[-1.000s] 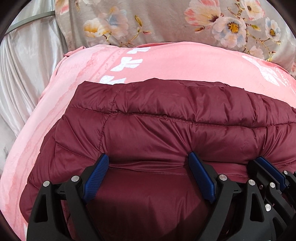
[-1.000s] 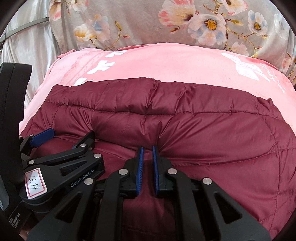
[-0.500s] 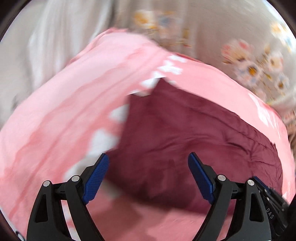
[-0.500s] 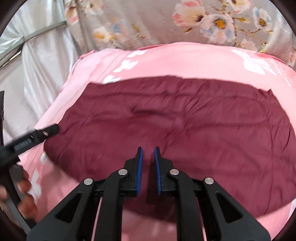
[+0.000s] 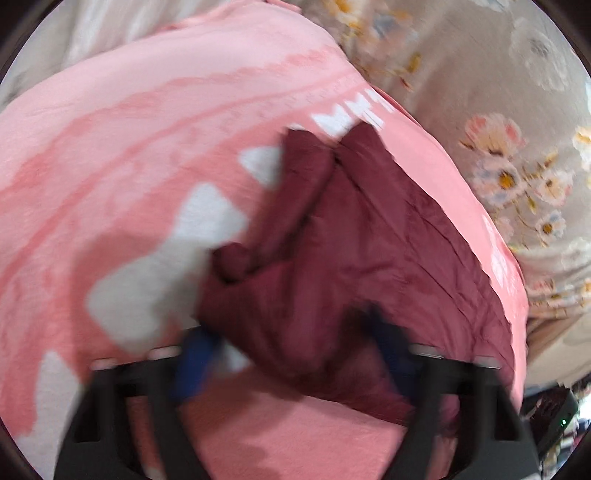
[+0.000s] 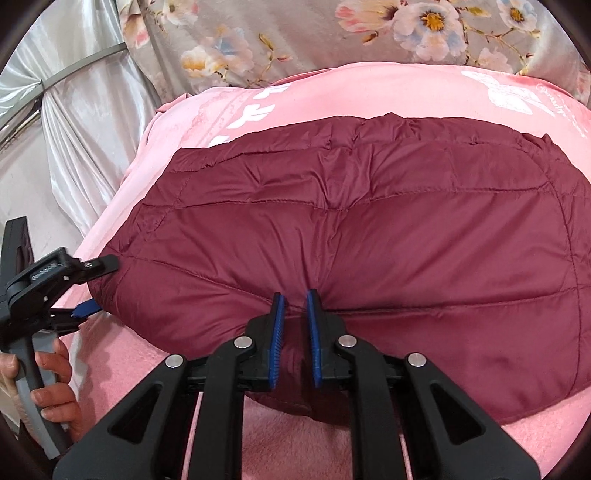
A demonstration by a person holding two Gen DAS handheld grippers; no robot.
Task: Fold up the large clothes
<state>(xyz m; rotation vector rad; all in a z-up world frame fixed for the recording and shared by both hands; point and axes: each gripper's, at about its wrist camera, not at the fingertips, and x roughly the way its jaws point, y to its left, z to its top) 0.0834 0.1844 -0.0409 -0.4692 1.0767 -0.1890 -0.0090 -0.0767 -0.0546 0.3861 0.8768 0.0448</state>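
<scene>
A bed is covered by a pink blanket (image 6: 369, 79) with white printed shapes. Behind it hangs grey fabric patterned with pale flowers (image 6: 424, 22), and silvery satin cloth (image 6: 85, 122) drapes at the left.

A maroon quilted down jacket (image 6: 369, 229) lies spread on the blanket, puffy and stitched into panels.

The right tool (image 6: 295, 295) sits at the jacket's near edge. Its blue pads are drawn close together with a narrow gap, and a pinch of the maroon fabric is gathered between their tips.

The left tool (image 6: 94, 284) reaches the jacket's left corner, held by a hand (image 6: 51, 384) on a grey handle. In the left wrist view, which is heavily blurred, its jaws are closing with the jacket's bunched corner (image 5: 266, 295) between them; the blue fingers (image 5: 195, 362) are still clearly apart, and whether they press the fabric cannot be told.
</scene>
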